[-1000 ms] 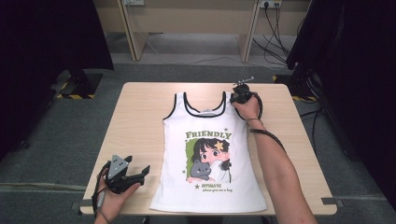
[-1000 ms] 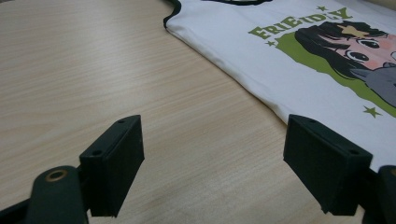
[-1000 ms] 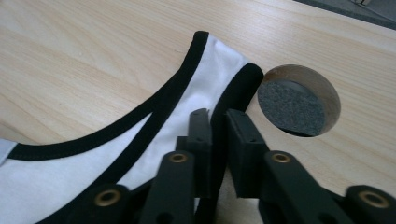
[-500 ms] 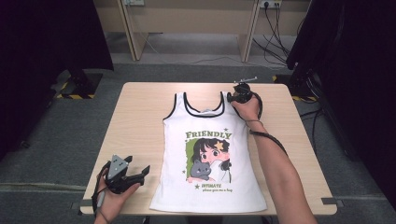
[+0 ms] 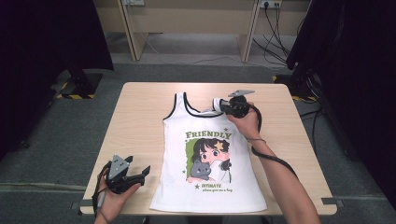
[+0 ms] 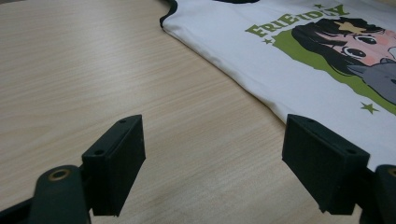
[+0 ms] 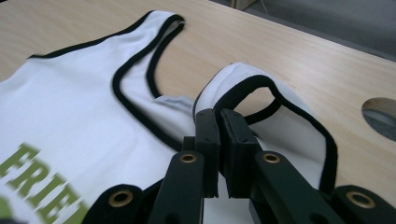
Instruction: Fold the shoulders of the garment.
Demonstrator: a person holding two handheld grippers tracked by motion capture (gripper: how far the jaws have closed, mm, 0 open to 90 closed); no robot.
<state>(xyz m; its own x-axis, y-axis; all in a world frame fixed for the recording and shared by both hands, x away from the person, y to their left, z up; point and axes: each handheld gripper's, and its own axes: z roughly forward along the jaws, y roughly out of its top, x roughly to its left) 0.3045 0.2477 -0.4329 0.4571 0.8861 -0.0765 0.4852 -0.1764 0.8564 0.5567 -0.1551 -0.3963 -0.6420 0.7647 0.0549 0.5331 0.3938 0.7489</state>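
Nearest you, at about seven o'clock on the table (image 5: 140, 116), your left gripper (image 5: 140, 173) rests by the near edge with its jaws spread wide and nothing between them; in the left gripper view only bare wood lies between the two pads (image 6: 116, 161), with the shirt's side hem just off at two o'clock.

Beside it, the white tank top (image 5: 210, 177) lies face up down the middle of the table, its hem at six o'clock close to the near edge and its neckline toward twelve. Most of the body looks flat and smooth, the cartoon print and the word FRIENDLY (image 5: 208, 135) fully showing.

Farther out, at roughly one o'clock, your right gripper (image 5: 223, 105) has its jaws pinched tight on the right shoulder strap (image 7: 261, 93), which is lifted off the wood and curled over toward the middle (the other strap (image 5: 180, 100) lies flat at eleven o'clock). So I would judge the fold as barely begun: one strap is gripped and starting inward, while the sides, the lower half and the far strap are all unfolded, and your left gripper has nothing to hold yet.

Beyond the shirt, the pale wood-grain top is otherwise bare, with a round cable hole (image 7: 380, 116) near the strap in the right gripper view. Past twelve o'clock you have grey carpet floor (image 5: 210, 70), wooden desk legs (image 5: 133, 32), trailing cables (image 5: 275, 23) and dark curtains (image 5: 46, 46) at either side
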